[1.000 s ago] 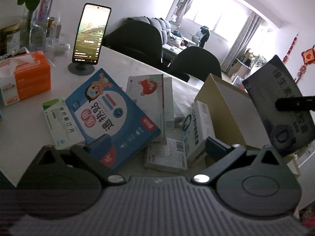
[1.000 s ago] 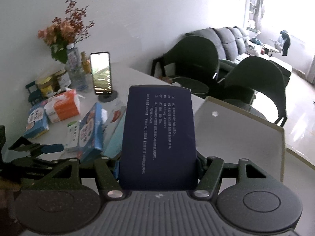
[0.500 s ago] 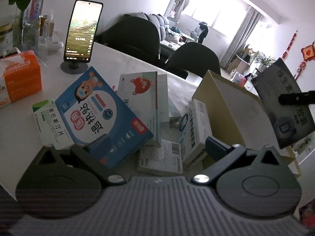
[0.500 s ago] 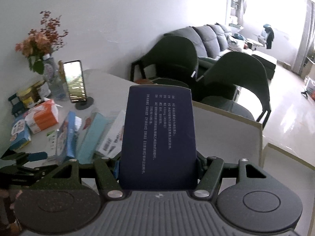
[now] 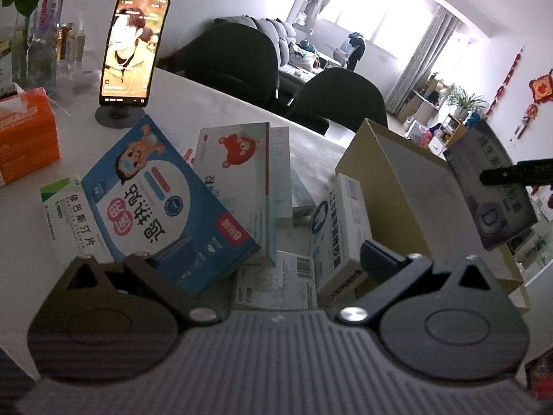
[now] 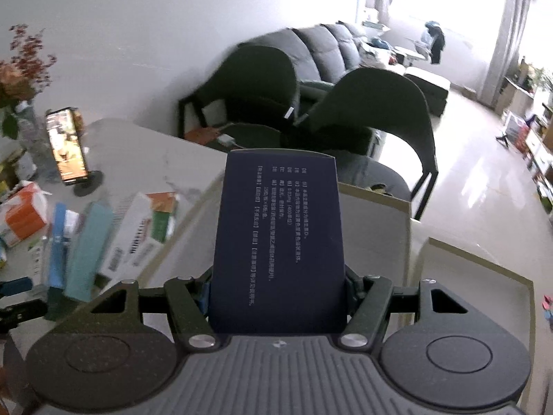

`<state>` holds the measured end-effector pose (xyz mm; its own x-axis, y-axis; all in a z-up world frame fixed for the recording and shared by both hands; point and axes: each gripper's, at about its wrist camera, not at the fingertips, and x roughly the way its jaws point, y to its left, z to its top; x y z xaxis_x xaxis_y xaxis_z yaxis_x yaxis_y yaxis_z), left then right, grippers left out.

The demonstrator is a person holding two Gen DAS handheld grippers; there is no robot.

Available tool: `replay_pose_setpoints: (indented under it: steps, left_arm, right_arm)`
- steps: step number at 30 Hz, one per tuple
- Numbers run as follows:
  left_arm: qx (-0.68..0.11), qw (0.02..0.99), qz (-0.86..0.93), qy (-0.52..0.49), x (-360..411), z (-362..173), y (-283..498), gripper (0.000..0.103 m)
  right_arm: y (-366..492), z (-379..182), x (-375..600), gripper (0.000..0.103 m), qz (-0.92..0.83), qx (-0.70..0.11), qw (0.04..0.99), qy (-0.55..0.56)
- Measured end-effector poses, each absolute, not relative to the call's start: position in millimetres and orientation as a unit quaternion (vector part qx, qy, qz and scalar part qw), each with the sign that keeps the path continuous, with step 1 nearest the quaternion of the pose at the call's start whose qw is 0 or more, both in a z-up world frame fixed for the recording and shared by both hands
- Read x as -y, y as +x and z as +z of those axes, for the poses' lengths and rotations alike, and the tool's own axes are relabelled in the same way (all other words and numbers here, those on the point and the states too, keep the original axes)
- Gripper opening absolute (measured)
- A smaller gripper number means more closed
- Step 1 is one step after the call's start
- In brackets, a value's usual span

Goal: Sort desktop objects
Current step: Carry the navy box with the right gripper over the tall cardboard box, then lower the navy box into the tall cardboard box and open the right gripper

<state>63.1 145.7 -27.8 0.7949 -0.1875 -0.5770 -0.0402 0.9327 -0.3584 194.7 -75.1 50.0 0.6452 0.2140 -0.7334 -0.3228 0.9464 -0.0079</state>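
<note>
A pile of boxes (image 5: 166, 204) lies on the table (image 5: 214, 103), with the cardboard box (image 5: 408, 186) to its right. Behind the pile stands a phone (image 5: 133, 46) on a stand; a tissue box (image 5: 24, 131) sits left of it. 2 chairs (image 5: 338, 100) stand behind the table.

The left wrist view sits low and close over the table (image 5: 214, 103), looking across a heap of boxes toward the chairs (image 5: 238, 58) at 12 o'clock and the windows at 1 o'clock. The right wrist view looks from higher up, over the open carton (image 6: 380, 221), facing the same chairs. Both share the phone on its stand (image 5: 133, 48) (image 6: 67, 147), at 11 and 9 o'clock respectively.
</note>
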Motion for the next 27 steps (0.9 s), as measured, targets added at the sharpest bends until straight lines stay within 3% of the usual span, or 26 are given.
replay_pose_setpoints:
  steps: [27]
  left_arm:
    - [-0.313, 0.940, -0.049, -0.130, -125.9, -20.7, 72.8, 0.103]
  right_arm:
    - [286.8, -31.0, 84.1, 0.068, 0.062, -0.458, 0.881, -0.100]
